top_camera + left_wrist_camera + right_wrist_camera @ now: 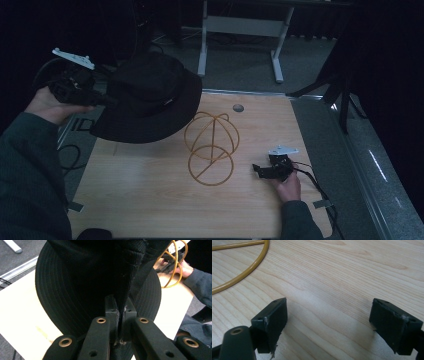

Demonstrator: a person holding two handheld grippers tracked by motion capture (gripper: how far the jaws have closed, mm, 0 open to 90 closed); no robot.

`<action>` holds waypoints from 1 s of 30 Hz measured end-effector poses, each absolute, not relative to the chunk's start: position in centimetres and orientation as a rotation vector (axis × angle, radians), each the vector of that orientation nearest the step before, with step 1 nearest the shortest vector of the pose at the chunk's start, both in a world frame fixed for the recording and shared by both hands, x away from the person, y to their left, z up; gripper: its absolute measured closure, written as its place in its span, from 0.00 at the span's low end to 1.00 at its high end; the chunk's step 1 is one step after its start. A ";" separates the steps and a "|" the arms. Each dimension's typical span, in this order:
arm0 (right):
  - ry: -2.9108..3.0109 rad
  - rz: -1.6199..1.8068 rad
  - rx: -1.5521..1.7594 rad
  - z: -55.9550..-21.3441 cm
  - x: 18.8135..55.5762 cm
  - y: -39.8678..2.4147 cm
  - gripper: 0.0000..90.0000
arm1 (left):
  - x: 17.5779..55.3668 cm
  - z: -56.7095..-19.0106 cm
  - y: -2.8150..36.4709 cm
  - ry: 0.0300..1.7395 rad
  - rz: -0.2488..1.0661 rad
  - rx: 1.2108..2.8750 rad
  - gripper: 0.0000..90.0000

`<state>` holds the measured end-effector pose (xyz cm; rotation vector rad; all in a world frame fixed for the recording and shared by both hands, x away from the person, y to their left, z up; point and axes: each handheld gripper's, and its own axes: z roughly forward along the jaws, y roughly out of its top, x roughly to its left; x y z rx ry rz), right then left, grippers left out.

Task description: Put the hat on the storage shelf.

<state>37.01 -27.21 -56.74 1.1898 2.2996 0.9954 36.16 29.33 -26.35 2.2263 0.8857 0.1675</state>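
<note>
Two tools in play. Left tool is up off the bench at its far-left corner, jaws pinched tight on a fold of the black bucket hat; in the left gripper view the fabric sits squeezed between the pads, with the hat's stitched brim spread out behind them. Hat hangs from that grip above the bench edge, crown up, brim tilted, partly overlapping the bench's far-left area. Yellow wire hat stand sits mid-bench, round base ring flat on the wood, domed hoops above it, just right of the hat and apart from it. Right tool rests low at the bench's right side, near the stand's base ring, jaws spread wide, nothing between them; right gripper view has bare wood grain between the pads and a curve of the yellow ring at upper left. Small grey disc set in the bench near the far edge.
</note>
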 end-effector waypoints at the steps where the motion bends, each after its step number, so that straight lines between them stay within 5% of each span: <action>1: 2.299 0.996 1.190 -56.7 37.0 -27.2 0.16 | 36.1 -26.2 29.3 0.882 0.170 2.232 0.97; 30: 2.300 0.995 1.190 -56.7 37.0 -27.2 0.16 | 36.9 -23.7 26.3 0.775 0.122 2.178 0.97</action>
